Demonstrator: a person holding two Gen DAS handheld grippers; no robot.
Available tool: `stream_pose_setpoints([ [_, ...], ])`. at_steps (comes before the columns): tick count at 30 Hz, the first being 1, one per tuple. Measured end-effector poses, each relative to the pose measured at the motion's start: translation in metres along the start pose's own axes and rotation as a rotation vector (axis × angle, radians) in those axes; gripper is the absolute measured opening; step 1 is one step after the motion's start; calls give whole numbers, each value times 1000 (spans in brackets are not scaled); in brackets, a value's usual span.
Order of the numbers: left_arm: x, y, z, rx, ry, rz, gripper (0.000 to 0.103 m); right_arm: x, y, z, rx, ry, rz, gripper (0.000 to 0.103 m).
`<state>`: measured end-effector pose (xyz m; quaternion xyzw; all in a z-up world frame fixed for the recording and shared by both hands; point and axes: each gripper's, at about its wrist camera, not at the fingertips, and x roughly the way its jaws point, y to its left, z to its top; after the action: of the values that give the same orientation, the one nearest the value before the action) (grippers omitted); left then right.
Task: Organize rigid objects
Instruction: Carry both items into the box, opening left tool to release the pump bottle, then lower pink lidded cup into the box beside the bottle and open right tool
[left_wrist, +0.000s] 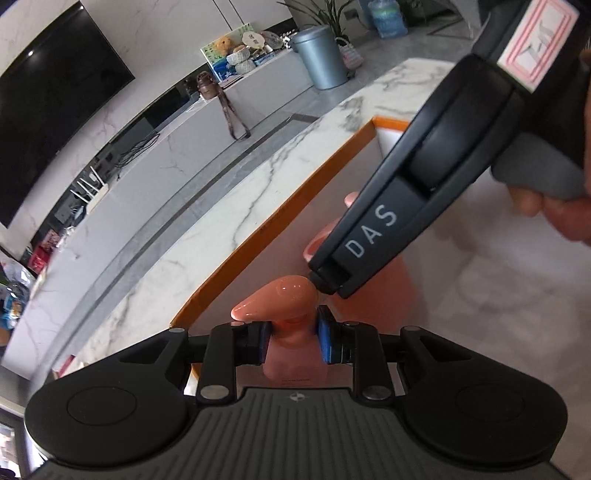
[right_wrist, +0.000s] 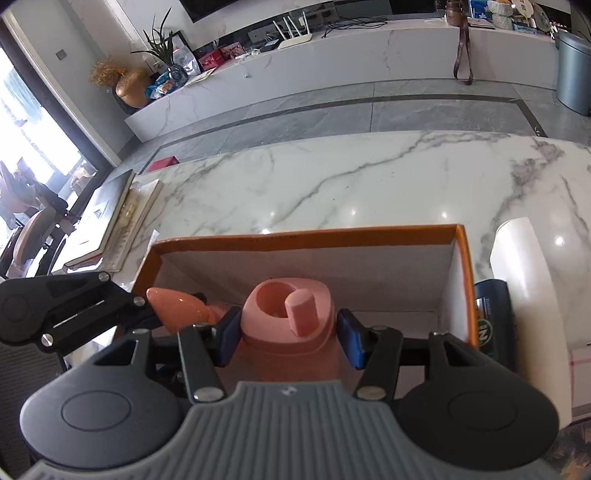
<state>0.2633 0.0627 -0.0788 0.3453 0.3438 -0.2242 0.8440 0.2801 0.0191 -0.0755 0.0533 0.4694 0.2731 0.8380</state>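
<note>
Left wrist view: left tool (left_wrist: 291, 341), bottom centre, blue pads clenched on neck of peach pump bottle (left_wrist: 286, 354); pump head (left_wrist: 275, 297) w/ nozzle pointing left, just above pads. Right tool (left_wrist: 332, 286) entering from upper right, black body marked "DAS", tip touching pump head; fingers hidden here. Orange-rimmed box (left_wrist: 280, 206) w/ white interior beneath both, on marble table (left_wrist: 207, 229). TV (left_wrist: 48, 99) upper left; grey bin (left_wrist: 321, 55) top centre.

Right wrist view: right tool (right_wrist: 288, 334), bottom centre, blue pads grasping pink container (right_wrist: 291, 321) at both sides; open top w/ short cylindrical stub. Container inside orange-rimmed box (right_wrist: 347, 234), frame centre. Left tool body at left edge, pump head (right_wrist: 177, 308) beside it. Dark blue item (right_wrist: 495, 317) and white object (right_wrist: 532, 295) right of box. Books (right_wrist: 114, 218) at left on table (right_wrist: 369, 184).
</note>
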Motion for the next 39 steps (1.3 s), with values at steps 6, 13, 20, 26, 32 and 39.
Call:
stream_pose_setpoints([
  [6,3,-11,-5,50,19,75,37,7,0,-2,-18,11,-3,57],
  [13,-19,-2,-13,-41,-13,87,58,8,0,-3,-12,-8,-18,57],
  [20,-58,15,-20,-246,-51,60,71,11,5,-2,2,-29,-11,57],
  [26,-70,39,-24,-432,26,17,70,17,14,-8,-18,-2,-2,59],
  [32,-61,53,-44,-593,94,-102,38,6,16,-9,-36,3,49,64],
  [39,-57,50,-57,-655,106,-131,28,3,27,-18,-170,65,14,77],
])
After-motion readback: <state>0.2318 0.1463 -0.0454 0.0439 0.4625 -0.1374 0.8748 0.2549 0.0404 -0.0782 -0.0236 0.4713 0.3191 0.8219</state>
